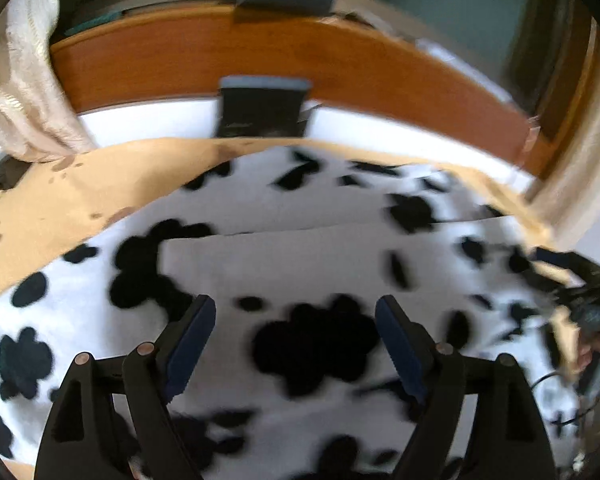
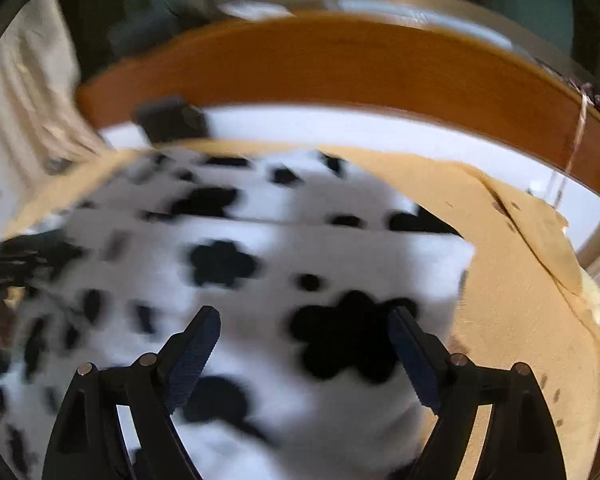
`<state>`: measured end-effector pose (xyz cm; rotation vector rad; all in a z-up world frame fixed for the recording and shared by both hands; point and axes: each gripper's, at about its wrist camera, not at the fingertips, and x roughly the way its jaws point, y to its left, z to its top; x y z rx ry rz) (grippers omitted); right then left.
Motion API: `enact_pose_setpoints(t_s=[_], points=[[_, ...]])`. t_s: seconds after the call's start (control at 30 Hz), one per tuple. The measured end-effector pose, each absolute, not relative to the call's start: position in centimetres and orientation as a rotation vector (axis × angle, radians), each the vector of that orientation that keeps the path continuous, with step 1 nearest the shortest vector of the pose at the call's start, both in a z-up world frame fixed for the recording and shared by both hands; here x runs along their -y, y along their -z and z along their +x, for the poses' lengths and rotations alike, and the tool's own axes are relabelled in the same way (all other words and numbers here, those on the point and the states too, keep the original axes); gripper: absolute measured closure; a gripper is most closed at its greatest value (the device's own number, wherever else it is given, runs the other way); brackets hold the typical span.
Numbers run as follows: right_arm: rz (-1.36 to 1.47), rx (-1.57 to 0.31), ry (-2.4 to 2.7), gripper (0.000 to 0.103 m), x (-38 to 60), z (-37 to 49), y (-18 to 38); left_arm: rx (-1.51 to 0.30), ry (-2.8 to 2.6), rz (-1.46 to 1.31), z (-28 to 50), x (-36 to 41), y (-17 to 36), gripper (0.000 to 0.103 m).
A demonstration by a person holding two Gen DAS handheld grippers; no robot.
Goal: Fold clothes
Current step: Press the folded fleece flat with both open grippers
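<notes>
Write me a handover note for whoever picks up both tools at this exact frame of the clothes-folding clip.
Left tool: open, nothing between its fingers, above the cow-print garment.
Right tool: open, empty, over the same garment near its right edge.
Garment lies spread on the tan sheet in front of the wooden board. One fold edge already runs across it, so at least one fold looks done.
Left: probably grip the near edge with both tools and fold again. Views are blurred; check the grip points first.

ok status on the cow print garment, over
Left gripper open, right gripper open, nothing held. Cow-print garment partly folded on tan sheet. Nothing in the way.
</notes>
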<state>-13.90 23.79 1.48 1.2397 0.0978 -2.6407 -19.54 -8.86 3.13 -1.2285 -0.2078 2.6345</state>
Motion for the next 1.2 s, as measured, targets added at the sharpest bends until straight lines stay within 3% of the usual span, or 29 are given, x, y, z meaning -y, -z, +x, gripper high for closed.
enact_pose_setpoints(t_s=[0.13,0.27,0.53,0.9,1.1,1.2], points=[[1.236,-0.261,2.612,0.015,-20.6,-12.5,-0.9,0.211,-2.598,-1.312,-19.1,7.6,-2.0,0.016],[1.358,-0.232,2.552,0.015,-20.5,-12.9,1.6,0.170,-2.617,-1.324,-18.8,7.3,-0.3,0.016],[1.297,-0.236,2.584,0.008,-20.7,-12.4,3.0,0.034,-2.654,-1.287,-18.4,5.9,0.3,0.008],[1.302,-0.220,2.587,0.006,-21.0,-12.4,3.2,0.503,-2.692,-1.243,-13.5,12.1,-3.1,0.007],[1.303,-0.216,2.584,0.005,-21.0,-12.6,3.3,0.841,-2.687,-1.136,-7.7,16.7,-3.2,0.007],[1.305,-0.220,2.585,0.005,-21.0,-12.6,3.3,0.927,-2.797,-1.077,-4.7,18.9,-3.2,0.004]])
